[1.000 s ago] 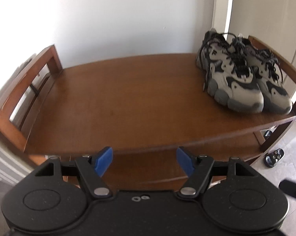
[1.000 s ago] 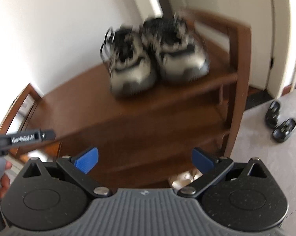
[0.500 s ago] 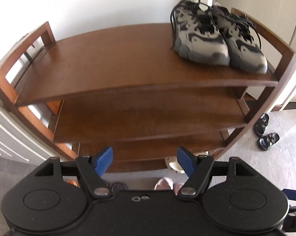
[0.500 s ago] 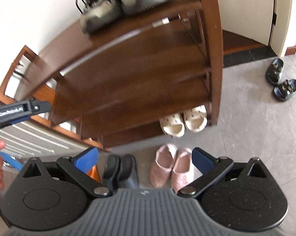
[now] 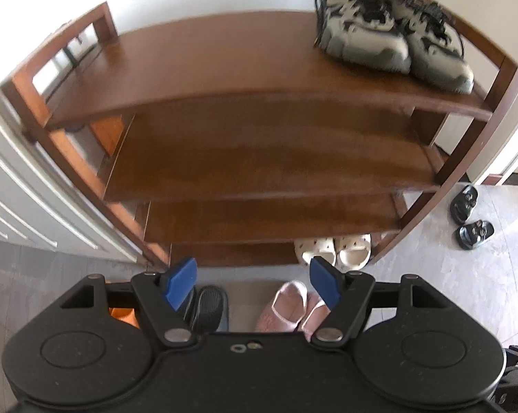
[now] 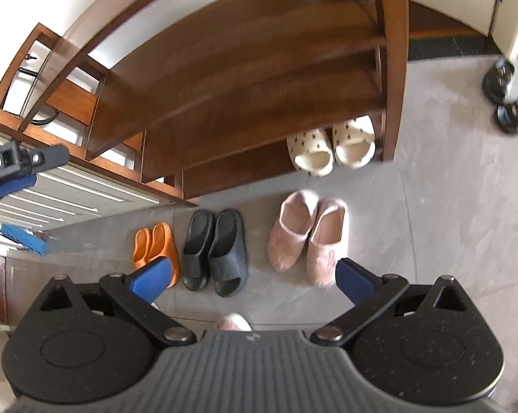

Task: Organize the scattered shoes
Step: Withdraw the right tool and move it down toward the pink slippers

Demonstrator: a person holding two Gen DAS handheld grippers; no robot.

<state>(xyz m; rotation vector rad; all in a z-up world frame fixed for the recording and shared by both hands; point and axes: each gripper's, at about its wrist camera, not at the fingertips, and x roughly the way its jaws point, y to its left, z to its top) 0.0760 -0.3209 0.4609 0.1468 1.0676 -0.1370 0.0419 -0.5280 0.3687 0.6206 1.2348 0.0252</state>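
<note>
On the floor (image 6: 431, 206): two pink slippers (image 6: 308, 234), two dark slides (image 6: 215, 251), two orange clogs (image 6: 155, 246).

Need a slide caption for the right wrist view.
Right gripper, jaws open, above pink slippers, grey slides and orange clogs before wooden rack.

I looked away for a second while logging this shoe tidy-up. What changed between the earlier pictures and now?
Both views tipped down from the rack's top shelf to the floor. The right gripper now looks down on the pink slippers, dark slides and orange clogs. Nothing was grasped. Both grippers, left gripper too, stayed open; the sneakers stayed on the top shelf.
</note>
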